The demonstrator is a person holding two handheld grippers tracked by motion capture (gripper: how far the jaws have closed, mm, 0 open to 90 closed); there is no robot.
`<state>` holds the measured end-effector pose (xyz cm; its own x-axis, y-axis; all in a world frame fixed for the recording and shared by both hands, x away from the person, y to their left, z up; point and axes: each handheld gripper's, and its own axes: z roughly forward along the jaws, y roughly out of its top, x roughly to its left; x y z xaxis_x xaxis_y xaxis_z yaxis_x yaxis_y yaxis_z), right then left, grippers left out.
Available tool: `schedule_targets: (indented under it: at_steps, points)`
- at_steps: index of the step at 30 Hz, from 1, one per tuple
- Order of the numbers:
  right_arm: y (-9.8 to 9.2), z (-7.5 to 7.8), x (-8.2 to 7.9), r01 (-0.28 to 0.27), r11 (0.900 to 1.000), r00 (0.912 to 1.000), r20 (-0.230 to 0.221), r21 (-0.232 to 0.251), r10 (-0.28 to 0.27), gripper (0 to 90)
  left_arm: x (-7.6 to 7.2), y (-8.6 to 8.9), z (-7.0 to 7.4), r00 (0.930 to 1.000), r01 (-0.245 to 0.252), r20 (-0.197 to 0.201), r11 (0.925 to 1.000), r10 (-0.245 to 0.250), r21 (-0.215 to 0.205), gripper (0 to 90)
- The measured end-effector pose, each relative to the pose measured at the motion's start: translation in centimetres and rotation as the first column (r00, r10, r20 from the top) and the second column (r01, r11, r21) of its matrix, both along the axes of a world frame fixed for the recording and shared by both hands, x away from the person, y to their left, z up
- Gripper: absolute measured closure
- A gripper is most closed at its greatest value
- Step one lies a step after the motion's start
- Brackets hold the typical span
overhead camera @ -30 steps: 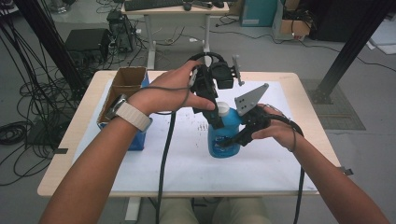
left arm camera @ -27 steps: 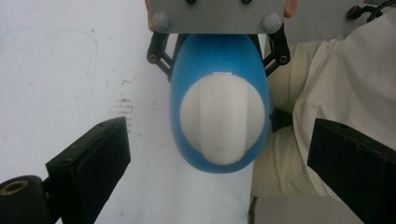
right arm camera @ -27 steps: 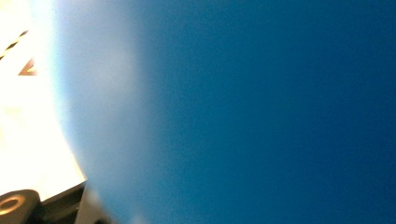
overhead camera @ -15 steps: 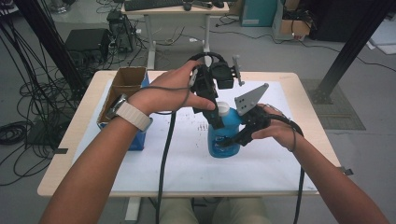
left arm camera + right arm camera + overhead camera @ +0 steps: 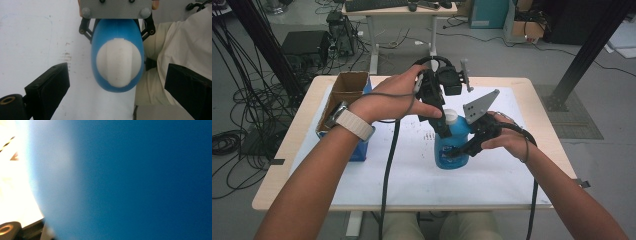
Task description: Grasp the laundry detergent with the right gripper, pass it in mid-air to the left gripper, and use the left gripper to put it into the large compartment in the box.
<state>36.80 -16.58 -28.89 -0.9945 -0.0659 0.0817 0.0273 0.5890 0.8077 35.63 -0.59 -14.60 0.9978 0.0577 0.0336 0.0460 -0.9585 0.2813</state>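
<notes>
Blue plastic bottle [image 5: 451,150] with a white cap [image 5: 451,116] is standing upright pretty much in the middle of the desk [image 5: 512,85], on the white sheet [image 5: 412,170] that covers most of the top. The right gripper [image 5: 457,150] comes in from the right side and is clamped on the bottle's body, low-ish on the side; in the right gripper view you get a blurry blue wall of bottle pressed right up against the camera. The grey three-cornered plate on top of that gripper sticks up just right of the cap.

The left gripper [image 5: 443,127] hangs over the bottle from the far-left, pointing down at the cap. In the left gripper view its two black jaws stand well apart, one on each side of the cap [image 5: 119,63], not touching it, so that one's open around the top of the bottle.

Other stuff: an open cardboard box [image 5: 343,92] sits at the left edge of the desk, with something blue [image 5: 359,150] just near of it, partly hidden behind the left forearm. Some small dark specks are on the sheet left of the bottle.
</notes>
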Motion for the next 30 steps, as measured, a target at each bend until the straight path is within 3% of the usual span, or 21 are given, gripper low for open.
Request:
schedule_targets:
  at_steps: [30]
  points:
    - [0.03,-0.03,0.05,-0.003,1.000,1.0000,0.003,-0.001,0.003,42.8,0.10,-0.08,-0.19,1.0000,0.001,-0.005,1.0000,-0.001,-0.002,6.2]
